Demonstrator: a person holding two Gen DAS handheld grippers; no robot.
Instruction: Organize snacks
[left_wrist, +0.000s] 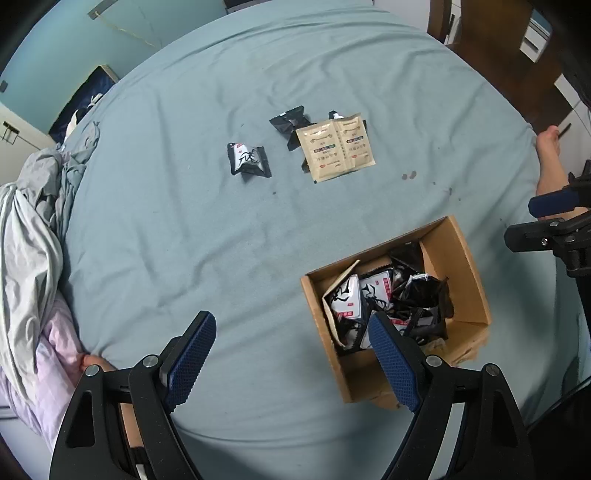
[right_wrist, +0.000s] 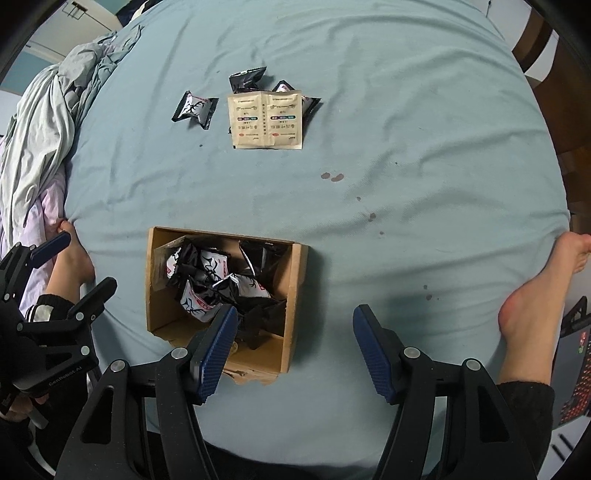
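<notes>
An open brown cardboard box (left_wrist: 461, 258) sits on a pale blue-green bedsheet (left_wrist: 221, 240), heaped with black-and-white foil snack packets (left_wrist: 354, 295) that lie jumbled at all angles inside it. Well beyond the box, further out on the sheet, more snacks lie loose — a single black-and-white foil packet with a branching antler-like print (left_wrist: 246, 159) by itself, and just beside it a beige paper double sachet with printed labels (left_wrist: 337, 147) resting on top of several black foil packets (left_wrist: 290, 123), whose corners stick out from under its edges.

The left gripper (left_wrist: 291, 354) hangs above the sheet near the box's left side, its blue-padded fingers (left_wrist: 190, 354) spread wide with nothing between them; the right-hand finger overlaps the box's near corner in this view. The right gripper (right_wrist: 295, 343) hovers over the box's near right corner, jaws likewise wide apart and empty — its left pad (right_wrist: 216, 350) sits in front of the box's contents.

Dark spots (right_wrist: 332, 177) mark the sheet to the right of the box. A crumpled grey and pink blanket (right_wrist: 37, 129) is bunched along the left edge, and bare feet (right_wrist: 535, 295) rest on either side of the sheet.
</notes>
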